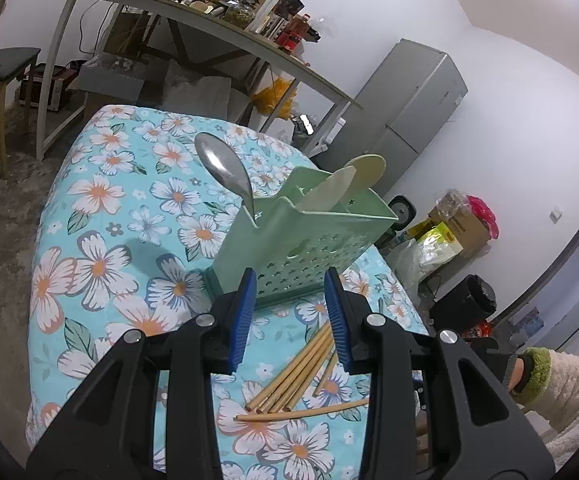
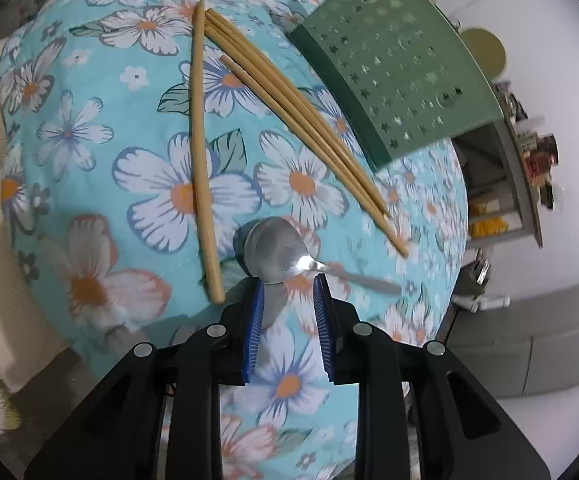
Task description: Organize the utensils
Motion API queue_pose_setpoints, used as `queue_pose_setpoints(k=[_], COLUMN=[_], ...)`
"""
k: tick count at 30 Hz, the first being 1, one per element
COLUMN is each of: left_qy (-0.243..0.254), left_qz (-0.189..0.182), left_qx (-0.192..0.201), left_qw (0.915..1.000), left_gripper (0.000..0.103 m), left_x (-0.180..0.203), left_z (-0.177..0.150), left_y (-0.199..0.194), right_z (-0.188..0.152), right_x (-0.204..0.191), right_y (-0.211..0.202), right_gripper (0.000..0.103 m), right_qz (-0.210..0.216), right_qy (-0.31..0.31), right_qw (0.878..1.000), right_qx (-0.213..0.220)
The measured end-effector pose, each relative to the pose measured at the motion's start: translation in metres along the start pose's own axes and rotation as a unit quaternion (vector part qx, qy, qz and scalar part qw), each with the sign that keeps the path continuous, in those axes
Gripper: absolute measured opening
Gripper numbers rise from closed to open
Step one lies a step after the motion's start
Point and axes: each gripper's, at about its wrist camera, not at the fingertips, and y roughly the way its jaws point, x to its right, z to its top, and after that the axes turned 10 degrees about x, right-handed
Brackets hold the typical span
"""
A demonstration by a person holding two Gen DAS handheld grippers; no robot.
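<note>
Right gripper (image 2: 288,280) spread, its blue ribbed pads hiding part of the shiny steel spoon (image 2: 273,252); handle's blurry. Left gripper (image 1: 290,276) spread, empty, facing the perforated green plastic holder (image 1: 309,236).

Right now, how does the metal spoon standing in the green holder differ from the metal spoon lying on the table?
The spoon in the green holder stands nearly upright, bowl up, leaning out of the holder; the spoon on the floral cloth lies flat. The first is already stowed; the second lies loose just ahead of the right gripper, near the chopsticks. Both are shiny metal with oval bowls.
</note>
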Motion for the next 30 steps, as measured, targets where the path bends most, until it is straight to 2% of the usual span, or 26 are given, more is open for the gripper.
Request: queue_pose_setpoints(k=[4,6,11,17,23,24,25,26,30], left_qy=[0.002,0.002,0.006,-0.001,-0.013,-0.013,-0.013,-0.013,-0.008], left_qz=[0.007,0.012,0.026,0.043,0.05,0.051,0.051,0.05,0.048], left_qx=[-0.003,-0.004,-0.006,-0.018,-0.015,-0.014,-0.014,-0.013,-0.01], left_qw=[1.0,0.9999,0.9996,0.9989,0.9985,0.9985,0.9985,0.9986,0.9987], left_gripper=[0.033,0.033,0.036,0.039,0.039,0.039,0.039,0.039,0.039], left_x=[-0.001,-0.002,-0.005,-0.011,-0.017,-0.016,-0.016,-0.016,-0.013], left_z=[0.0,0.0,-0.006,-0.021,-0.025,-0.025,-0.025,-0.024,-0.023], left_y=[0.003,0.003,0.001,-0.002,-0.009,-0.01,-0.01,-0.011,-0.012], right_z=[0.005,0.006,0.001,0.012,0.024,0.025,0.026,0.026,0.029], right_x=[0.001,-0.002,-0.004,-0.005,0.002,0.004,0.005,0.005,0.004], right_y=[0.008,0.007,0.005,0.019,0.029,0.03,0.03,0.031,0.026], right_gripper=[0.026,0.026,0.037,0.037,0.037,0.036,0.026,0.009,0.007], right_qz=[-0.003,-0.003,-0.006,-0.014,-0.012,-0.012,-0.008,0.001,-0.012], right_qy=[-0.006,-0.029,-0.052,-0.064,-0.022,-0.01,0.0,0.01,0.039], right_qw=[1.0,0.999,0.998,0.997,0.998,0.998,0.998,0.998,0.997], right_qx=[0.015,0.02,0.022,0.049,0.066,0.065,0.065,0.063,0.069])
